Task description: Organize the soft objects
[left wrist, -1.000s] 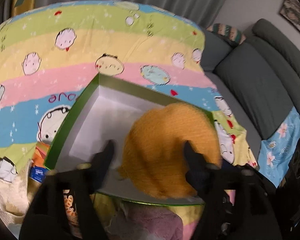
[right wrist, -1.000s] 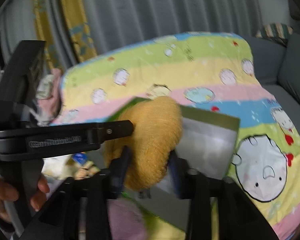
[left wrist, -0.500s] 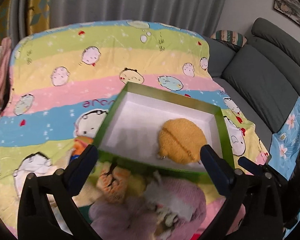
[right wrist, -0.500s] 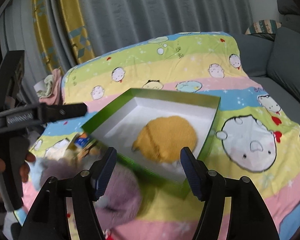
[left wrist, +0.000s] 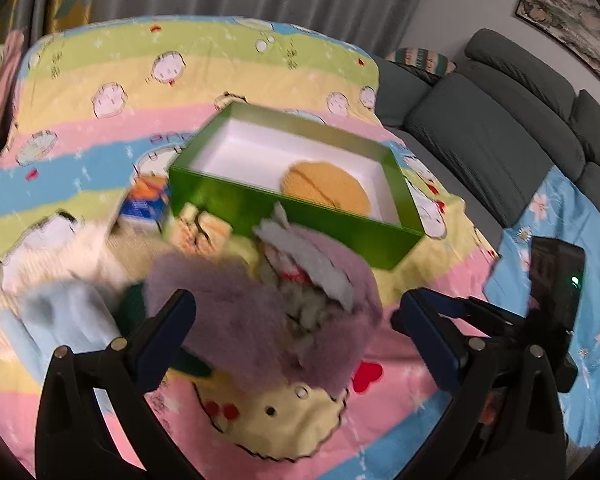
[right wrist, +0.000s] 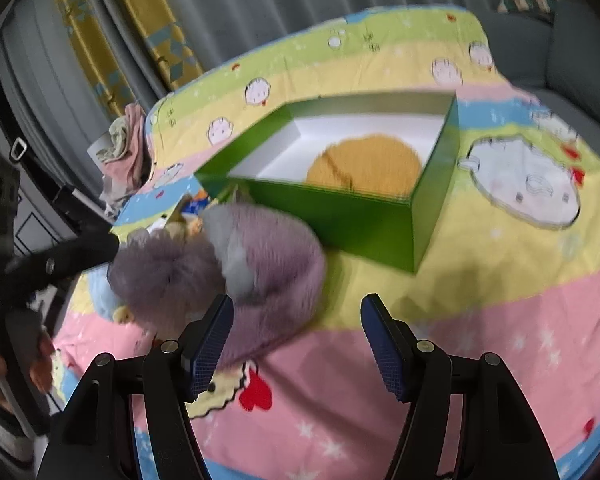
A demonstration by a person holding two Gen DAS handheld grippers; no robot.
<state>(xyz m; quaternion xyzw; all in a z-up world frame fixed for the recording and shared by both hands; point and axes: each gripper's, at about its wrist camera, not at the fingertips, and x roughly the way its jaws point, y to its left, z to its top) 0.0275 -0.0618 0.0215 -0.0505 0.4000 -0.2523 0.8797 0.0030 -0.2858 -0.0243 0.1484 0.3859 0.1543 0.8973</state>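
- Left gripper (left wrist: 294, 314): jaws stood wide apart, nothing clamped; the fuzzy mauve plush toy with a grey patch (left wrist: 276, 304) sat in the gap but neither pad pressed on it.
- Right gripper (right wrist: 296, 340): jaws apart and empty, aimed at bare rainbow-striped cartoon blanket (right wrist: 480, 320) just right of the mauve plush (right wrist: 220, 272).
- Round orange-yellow knitted pouch (left wrist: 326, 188) already lay inside the open green cardboard box with white lining (left wrist: 284, 216), at its right end.
- Rest of the pile was on the blanket near the box's near-left wall: pale blue fluffy item (left wrist: 60, 320), small orange-and-blue carton (left wrist: 146, 200), yellow-striped soft bits (left wrist: 200, 228).
- Risk: plush was bulky and floppy; a pinch on loose fur alone could slip or let it sag mid-lift.
- Risk: it overlapped neighbours, so a lift could drag them along or scatter them.
- Risk: box was light; a trailing edge catching the near wall could shove or tip it.
- Risk: both grippers crowded one item, so they could collide.
- Frames were motion-blurred; contact was hard to judge.
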